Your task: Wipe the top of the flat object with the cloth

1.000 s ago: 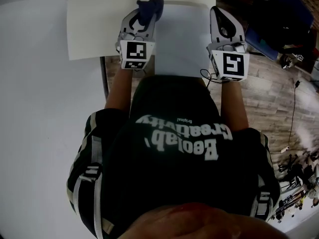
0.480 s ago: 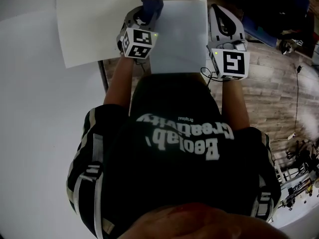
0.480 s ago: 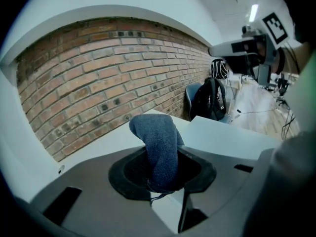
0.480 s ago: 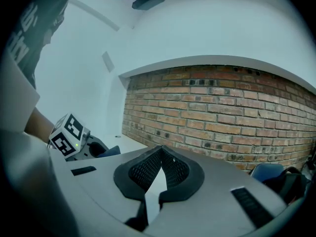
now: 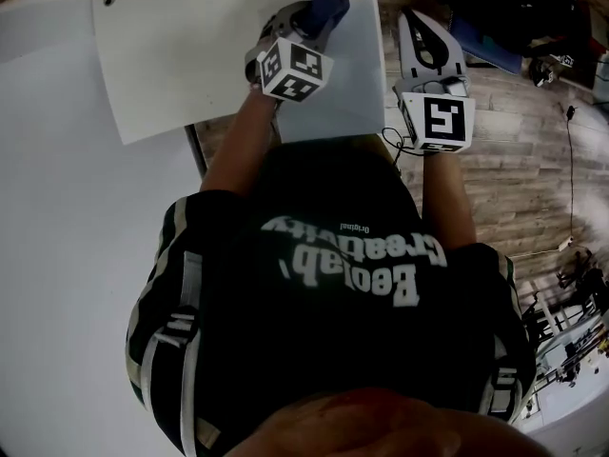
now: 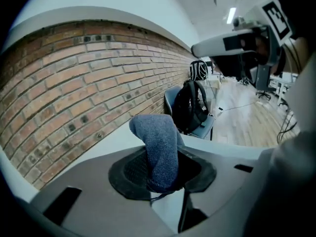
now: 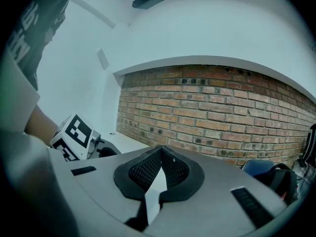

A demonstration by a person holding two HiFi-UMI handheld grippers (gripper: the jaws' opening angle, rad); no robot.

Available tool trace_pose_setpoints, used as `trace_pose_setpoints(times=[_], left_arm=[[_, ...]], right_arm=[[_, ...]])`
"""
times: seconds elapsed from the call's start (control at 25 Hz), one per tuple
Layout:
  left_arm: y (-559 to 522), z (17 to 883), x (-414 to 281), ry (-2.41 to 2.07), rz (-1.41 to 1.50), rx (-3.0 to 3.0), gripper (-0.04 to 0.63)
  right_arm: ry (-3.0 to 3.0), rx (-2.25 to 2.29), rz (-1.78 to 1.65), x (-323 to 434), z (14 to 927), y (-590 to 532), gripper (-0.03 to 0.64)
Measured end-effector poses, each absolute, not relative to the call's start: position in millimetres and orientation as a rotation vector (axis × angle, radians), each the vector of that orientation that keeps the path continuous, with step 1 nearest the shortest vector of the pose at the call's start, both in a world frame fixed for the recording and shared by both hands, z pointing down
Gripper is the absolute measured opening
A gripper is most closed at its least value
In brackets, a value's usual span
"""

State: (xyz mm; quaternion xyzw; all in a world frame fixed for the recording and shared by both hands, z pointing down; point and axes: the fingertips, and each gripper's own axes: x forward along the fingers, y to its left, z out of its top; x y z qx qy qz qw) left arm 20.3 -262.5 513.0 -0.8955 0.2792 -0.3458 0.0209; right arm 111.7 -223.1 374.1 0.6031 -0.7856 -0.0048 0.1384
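A pale flat panel (image 5: 354, 74) lies on the white sheet (image 5: 181, 46) that covers the table. My left gripper (image 5: 317, 19) reaches over the panel's far part and is shut on a blue cloth (image 5: 328, 6). In the left gripper view the cloth (image 6: 160, 149) stands up out of the jaws in a folded hump. My right gripper (image 5: 412, 19) hovers just off the panel's right edge, over the wooden floor. Its jaws meet at the tips (image 7: 160, 152), with only a pale sliver showing in the gap behind them.
A brick wall (image 7: 222, 112) runs behind the table. A black backpack (image 6: 193, 105) rests on a chair off the table's right end. A cable (image 5: 561, 160) trails across the plank floor, and gear is piled at the lower right (image 5: 561, 322).
My left gripper has carried the cloth to the right and farther away across the panel. The right gripper has stayed beside the panel's right edge.
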Motion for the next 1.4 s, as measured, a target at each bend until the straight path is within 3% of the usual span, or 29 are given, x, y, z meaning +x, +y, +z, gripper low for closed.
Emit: trace_pose_setpoints(times=[0.32,0.52,1.4], left_arm=[[-244.3,520.3,78.8,0.688,-1.061,-2.819,0.120],[-245.2,524.0,76.1,0.699,-1.073,-2.822,0.120],[-250.3,531.0,-104.8,1.307,-1.293,-2.649,0.121]], right_arm=[[-2.251,1.766,-0.003,120.0,374.0,-218.7,-0.005],[-2.252,1.767,-0.005,119.8,374.9,-218.5,-0.005],[-2.430,1.597,-0.077,76.2,355.8,-229.4,-0.005]])
